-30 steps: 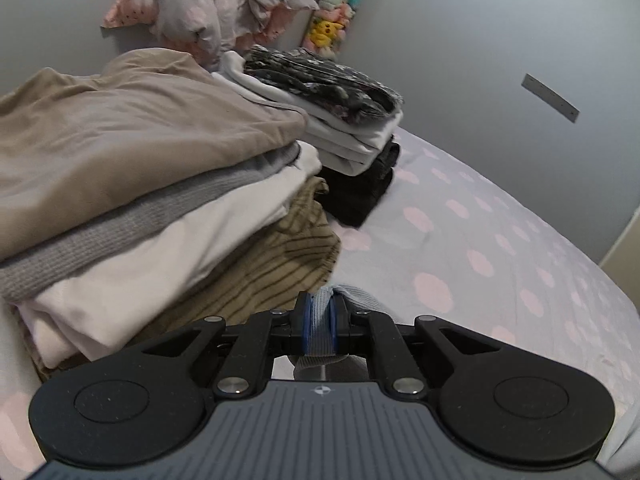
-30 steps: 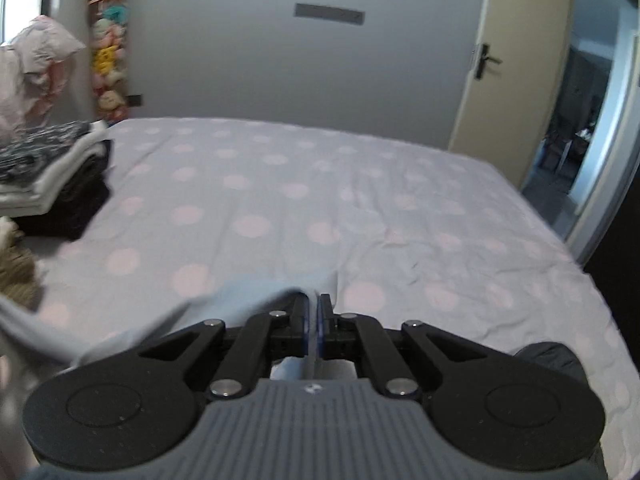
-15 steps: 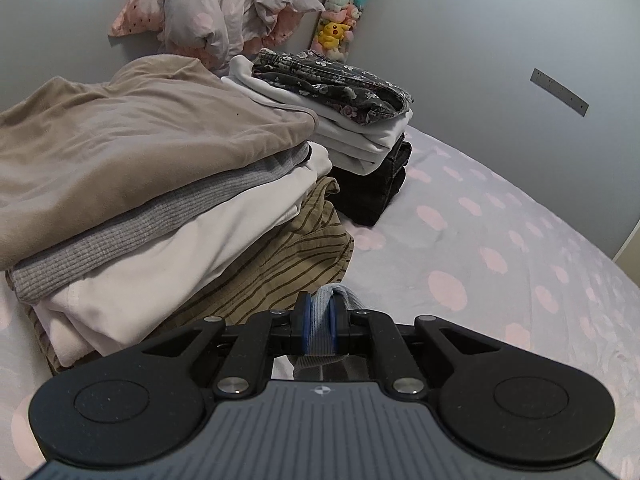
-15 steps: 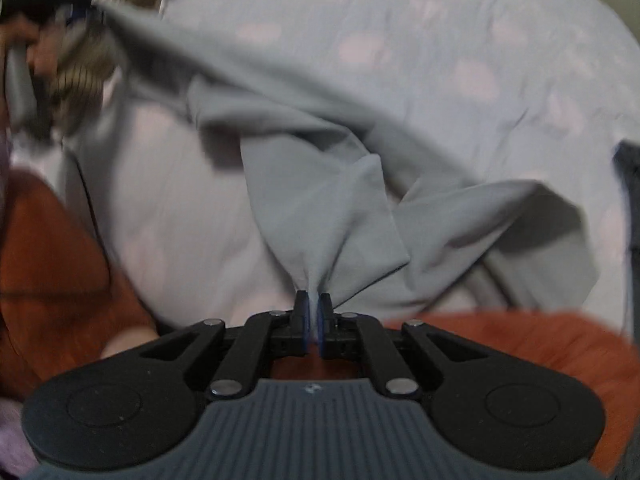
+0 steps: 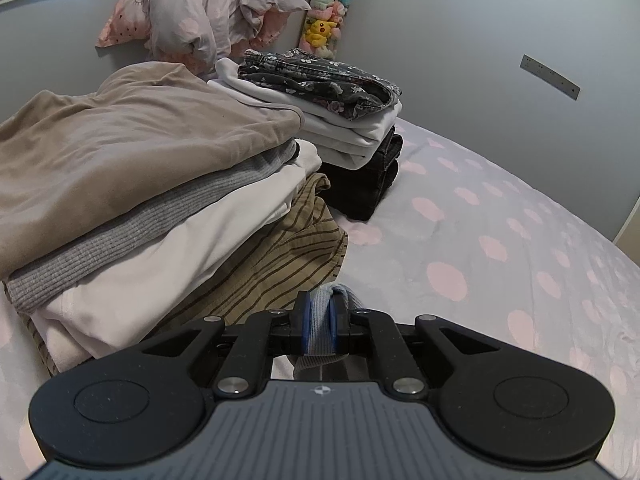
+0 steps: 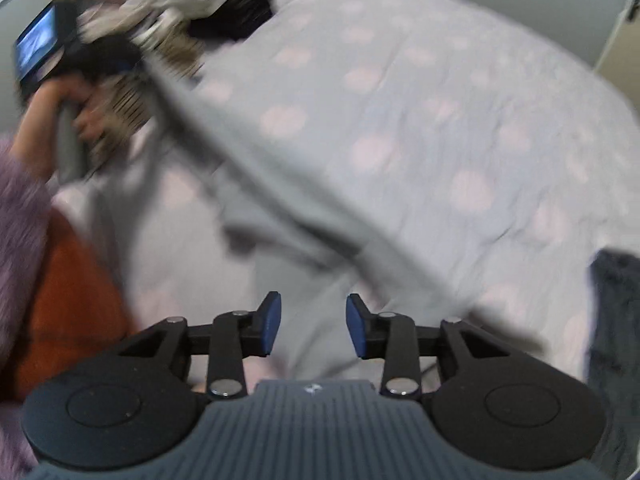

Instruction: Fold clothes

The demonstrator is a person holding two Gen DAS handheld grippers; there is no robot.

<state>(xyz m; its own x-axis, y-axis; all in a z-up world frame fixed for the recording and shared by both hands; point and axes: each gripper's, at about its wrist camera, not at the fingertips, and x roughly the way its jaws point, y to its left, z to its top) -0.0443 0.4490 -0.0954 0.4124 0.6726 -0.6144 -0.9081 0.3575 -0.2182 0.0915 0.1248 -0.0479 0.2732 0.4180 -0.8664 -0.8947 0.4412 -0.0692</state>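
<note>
Here, bottom centre of the left wrist view: left claw (image 5: 320, 330) pinched tight on a fold of the pale grey garment (image 5: 322, 316), ribbed edge bunched between the blue pads (image 5: 305, 326). Just beyond, left half of the frame, a stack of folded clothes (image 5: 152, 184) on the bed (image 5: 500, 240): striped olive piece at the bottom, white and grey ribbed layers, a beige top over all. Further back, upper centre, a second stack (image 5: 344, 120) with a dark floral piece on top. Crumpled pink bedding (image 5: 208, 12) at the top against the wall.

Right wrist view, blurred: right claw (image 6: 313, 328) spread wide, nothing between its pads. The grey garment (image 6: 280, 184) runs from lower centre diagonally to upper left, over the dotted bed (image 6: 440, 100). At upper left, a hand (image 6: 72, 100) grips the other gripper's handle.
</note>
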